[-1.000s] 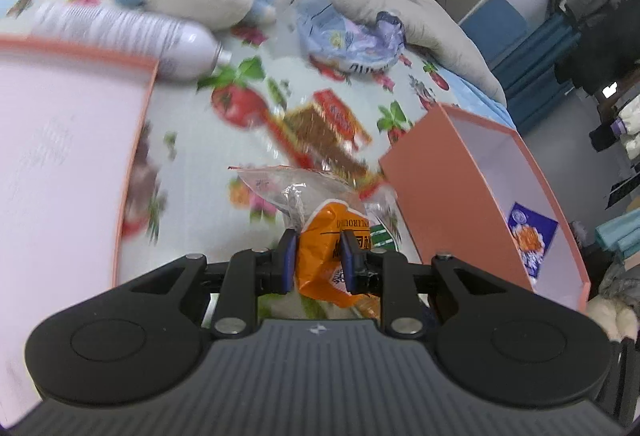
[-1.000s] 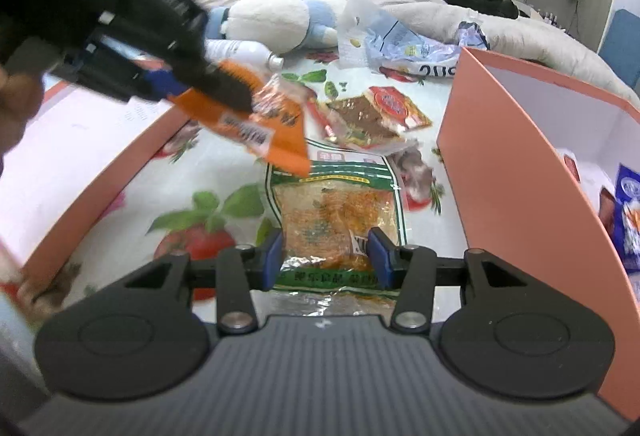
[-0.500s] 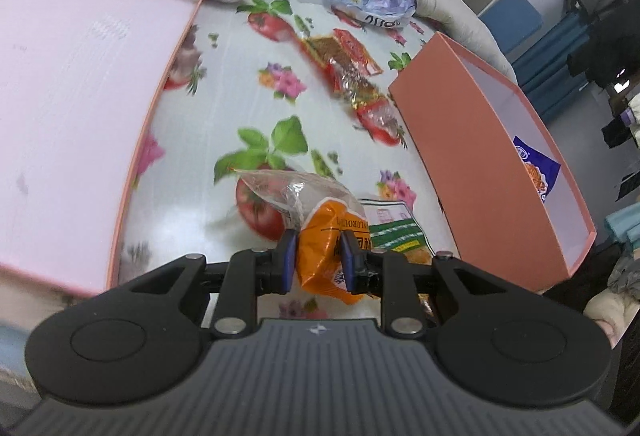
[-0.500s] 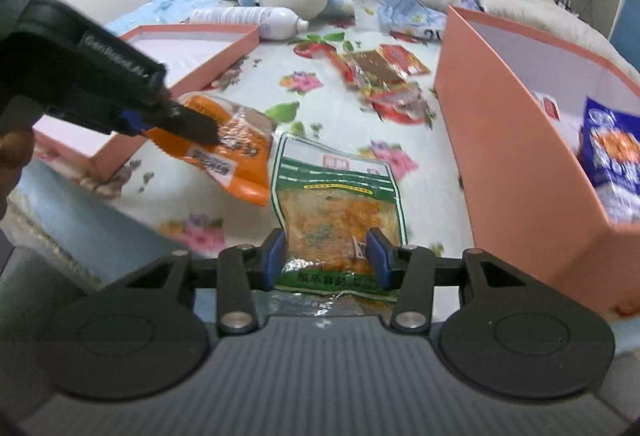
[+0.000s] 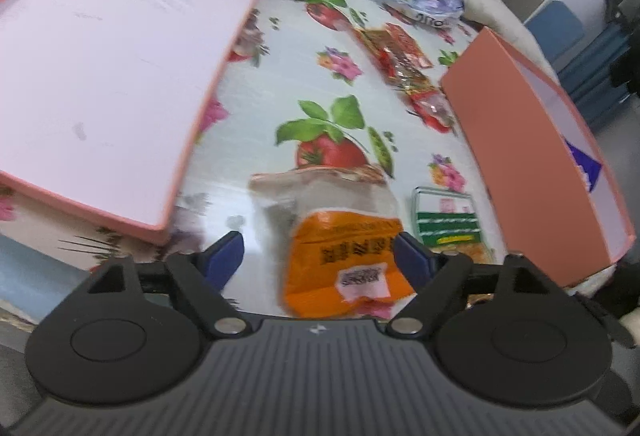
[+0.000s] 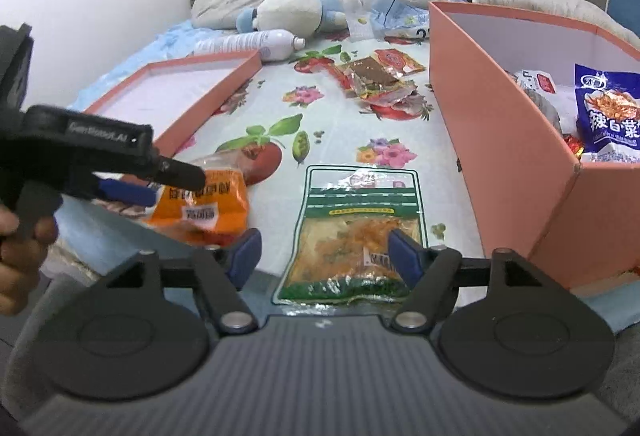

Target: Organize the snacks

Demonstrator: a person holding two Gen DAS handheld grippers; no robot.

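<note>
Lying between the spread jaws of the left gripper point(image 5: 318, 256), the orange snack packet point(image 5: 344, 260) touches neither pad and rests on the floral cloth point(image 5: 280, 84). The right gripper point(image 6: 322, 250) is likewise wide apart and grips nothing, its jaws flanking the near end of the green snack packet point(image 6: 352, 232). Right of those jaws stands the orange box point(image 6: 500, 124), a blue packet point(image 6: 608, 112) inside.

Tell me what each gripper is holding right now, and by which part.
Nothing is held. The left gripper stands open around the orange plastic snack packet; the right gripper stands open around the green-edged clear snack pouch.
</note>
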